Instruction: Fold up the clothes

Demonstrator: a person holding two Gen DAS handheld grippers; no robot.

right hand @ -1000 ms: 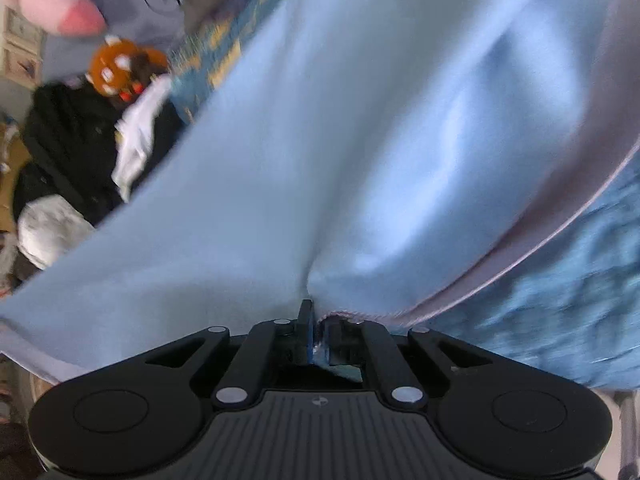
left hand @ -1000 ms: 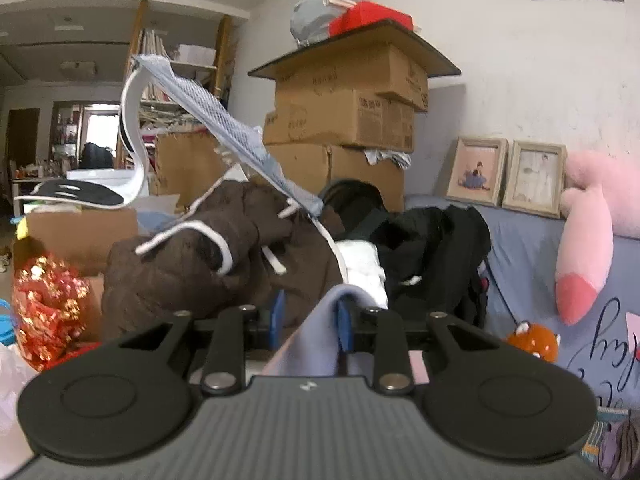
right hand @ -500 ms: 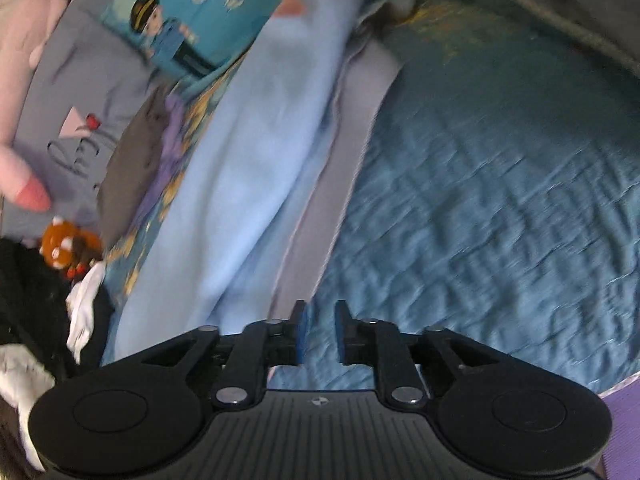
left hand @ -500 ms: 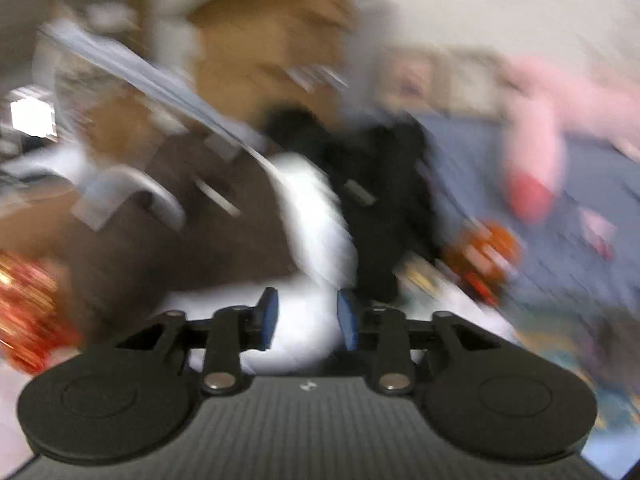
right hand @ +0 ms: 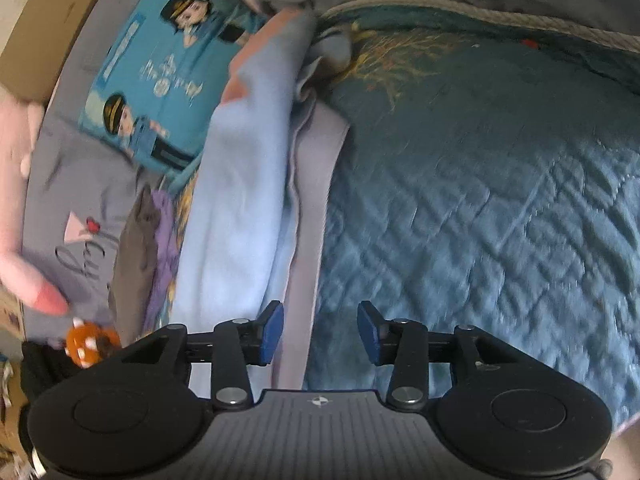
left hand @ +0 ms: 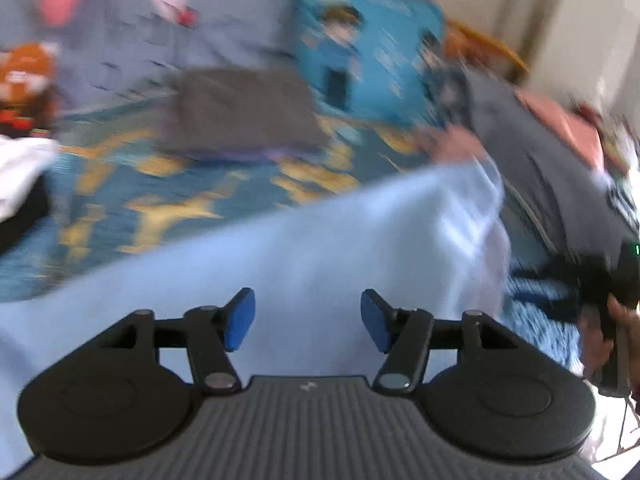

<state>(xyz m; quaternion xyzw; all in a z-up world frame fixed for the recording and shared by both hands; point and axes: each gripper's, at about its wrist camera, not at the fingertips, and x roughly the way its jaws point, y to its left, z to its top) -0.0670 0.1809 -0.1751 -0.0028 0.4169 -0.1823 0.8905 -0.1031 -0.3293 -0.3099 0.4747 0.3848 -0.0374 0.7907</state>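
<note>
You are holding both the left tool and the right tool spread apart and gripping nothing, while the light blue garment is lying half-folded lengthwise on the bed, further folds seemingly remaining.

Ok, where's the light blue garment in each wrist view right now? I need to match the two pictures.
Left wrist: the light blue garment fills the lower middle, just beyond the open left gripper.
Right wrist: light blue garment, a folded strip left of centre, running down to the open right gripper.
Shared landmark: the blue cartoon pillow, behind the garment.
</note>
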